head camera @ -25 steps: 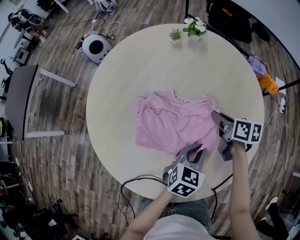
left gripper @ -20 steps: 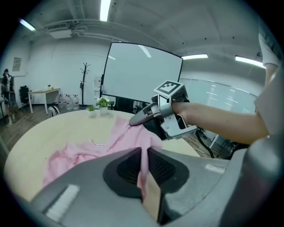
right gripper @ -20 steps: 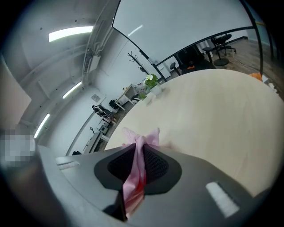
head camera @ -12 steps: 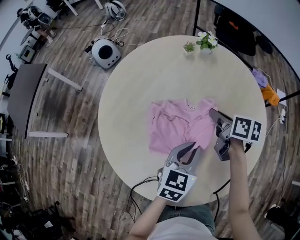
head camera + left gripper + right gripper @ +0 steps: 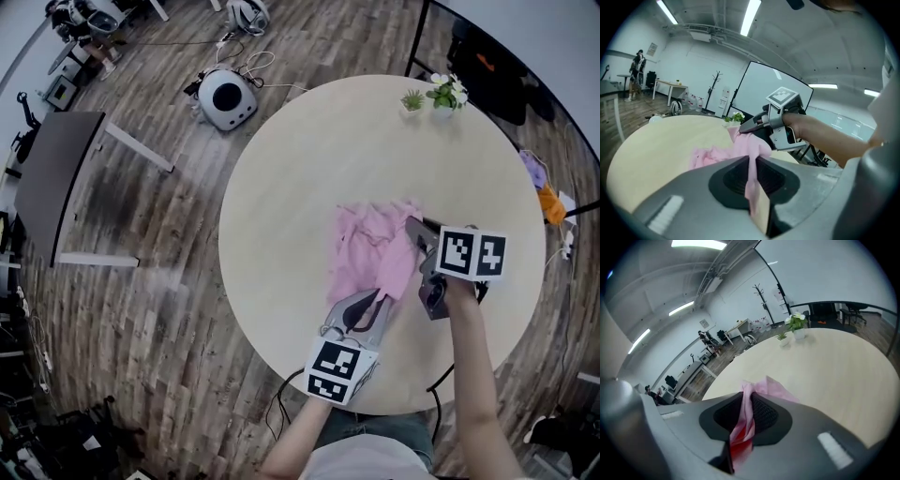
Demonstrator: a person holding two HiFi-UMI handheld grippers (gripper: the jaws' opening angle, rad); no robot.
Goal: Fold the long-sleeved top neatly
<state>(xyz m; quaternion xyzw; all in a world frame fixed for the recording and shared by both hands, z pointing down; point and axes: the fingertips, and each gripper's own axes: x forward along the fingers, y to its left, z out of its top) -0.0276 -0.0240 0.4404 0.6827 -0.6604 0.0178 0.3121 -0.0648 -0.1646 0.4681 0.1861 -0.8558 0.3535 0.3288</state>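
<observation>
Where pink top (image 5: 364, 251) lies, round table (image 5: 309, 169), wood floor (image 5: 159, 309)

Both forearms reached forward; the left hand-held gripper (image 5: 368, 305) and the right hand-held gripper (image 5: 415, 231) each pinched the pink top (image 5: 362, 251).

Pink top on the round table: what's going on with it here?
A person holds a hand-held gripper in each hand. The left hand-held gripper and the right hand-held gripper are each shut on the pink top, whose near part is held up off the table. The rest lies rumpled; no neat fold yet.
</observation>
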